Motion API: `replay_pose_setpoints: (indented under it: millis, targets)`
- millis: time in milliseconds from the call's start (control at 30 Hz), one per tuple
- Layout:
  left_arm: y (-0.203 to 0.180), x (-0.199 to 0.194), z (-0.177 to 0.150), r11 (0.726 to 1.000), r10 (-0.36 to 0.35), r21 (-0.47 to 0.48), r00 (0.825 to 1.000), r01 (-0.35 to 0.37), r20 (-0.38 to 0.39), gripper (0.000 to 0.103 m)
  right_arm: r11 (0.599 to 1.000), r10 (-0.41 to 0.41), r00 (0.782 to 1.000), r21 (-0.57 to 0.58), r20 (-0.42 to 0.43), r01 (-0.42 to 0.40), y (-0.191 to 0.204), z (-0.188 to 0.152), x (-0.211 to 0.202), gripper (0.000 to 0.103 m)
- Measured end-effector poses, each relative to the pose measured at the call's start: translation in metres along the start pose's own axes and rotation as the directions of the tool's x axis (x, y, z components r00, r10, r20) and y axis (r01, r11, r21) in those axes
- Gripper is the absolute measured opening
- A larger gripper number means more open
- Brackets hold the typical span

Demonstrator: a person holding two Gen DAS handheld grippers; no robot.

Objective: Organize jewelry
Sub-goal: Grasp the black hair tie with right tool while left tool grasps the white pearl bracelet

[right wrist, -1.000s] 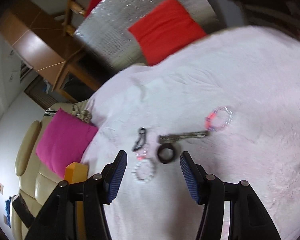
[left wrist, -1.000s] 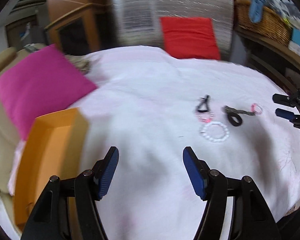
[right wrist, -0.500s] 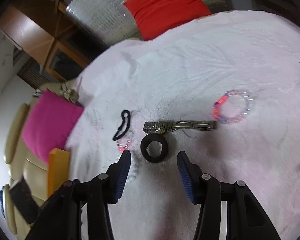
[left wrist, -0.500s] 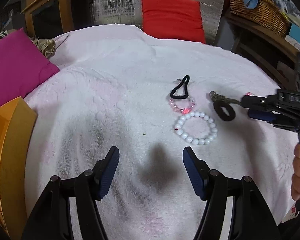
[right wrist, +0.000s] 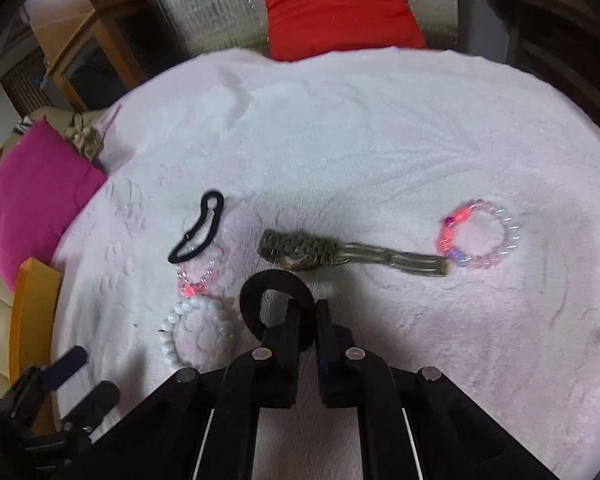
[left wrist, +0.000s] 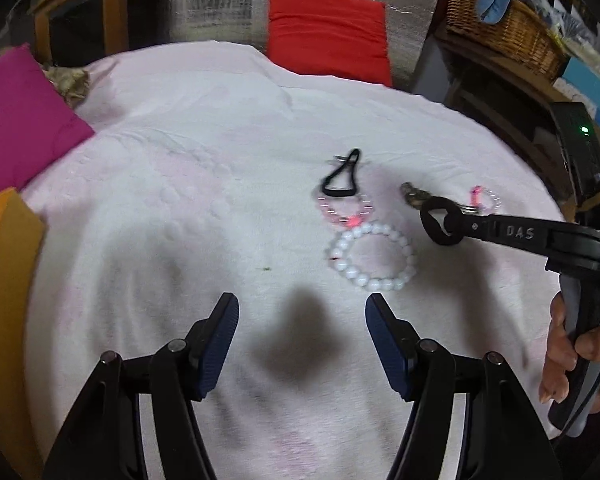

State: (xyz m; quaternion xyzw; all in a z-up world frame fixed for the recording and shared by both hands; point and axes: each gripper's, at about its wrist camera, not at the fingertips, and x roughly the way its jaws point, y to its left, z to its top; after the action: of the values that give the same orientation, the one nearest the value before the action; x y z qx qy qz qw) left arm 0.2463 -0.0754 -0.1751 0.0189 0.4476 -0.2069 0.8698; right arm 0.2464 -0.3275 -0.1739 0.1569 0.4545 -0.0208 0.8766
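Several pieces of jewelry lie on a pale pink cloth (right wrist: 380,128). My right gripper (right wrist: 306,312) is shut on a thick black ring (right wrist: 256,292), its jaws closing with the pads pinching the ring's near edge; the same ring (left wrist: 440,220) shows in the left wrist view. Beside it lie a white bead bracelet (left wrist: 374,256), a pink bead bracelet (left wrist: 344,212), a thin black hair tie (left wrist: 342,176), a metal watch (right wrist: 340,254) and a pink-and-clear bracelet (right wrist: 476,234). My left gripper (left wrist: 302,340) hangs open over bare cloth, nothing between its fingers.
An orange box (left wrist: 4,280) stands at the cloth's left edge, below a magenta cushion (left wrist: 16,120). A red cushion (left wrist: 328,32) leans at the back. A wicker basket (left wrist: 500,28) sits on a shelf at the right. A hand (left wrist: 572,356) holds the right gripper's handle.
My right gripper came down and forward to the black ring and closed on it. My left gripper sank toward the cloth, then held still.
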Motion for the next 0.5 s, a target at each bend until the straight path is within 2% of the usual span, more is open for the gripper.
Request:
replay_pose_setpoints:
  millis: [133,267,333,433,500]
  targets:
    - [-0.011,0.01,0.003,0.998,-0.067,-0.007,0.998,0.067,-0.015,0.067,0.996,0.046,0.999,0.077,0.027,-0.048,-0.024,0.0,-0.02,0.008]
    - [-0.018,0.023,0.008,0.998,-0.056,-0.012,0.998,0.056,-0.028,0.067,0.987,0.086,0.996,0.137,0.014,-0.087,-0.042,0.001,-0.026,0.008]
    - [-0.02,0.03,0.01,0.997,-0.072,-0.027,0.997,0.071,-0.037,0.067,0.984,0.096,0.995,0.151,0.006,-0.096,-0.047,0.001,-0.027,0.008]
    - [-0.03,0.038,0.012,0.998,-0.057,0.0,0.997,0.057,-0.045,0.067,0.981,0.098,0.995,0.168,0.001,-0.097,-0.054,0.001,-0.029,0.008]
    - [-0.034,0.045,0.014,0.996,-0.084,-0.011,0.994,0.083,-0.064,0.067,0.978,0.107,0.994,0.183,0.003,-0.105,-0.056,0.002,-0.028,0.008]
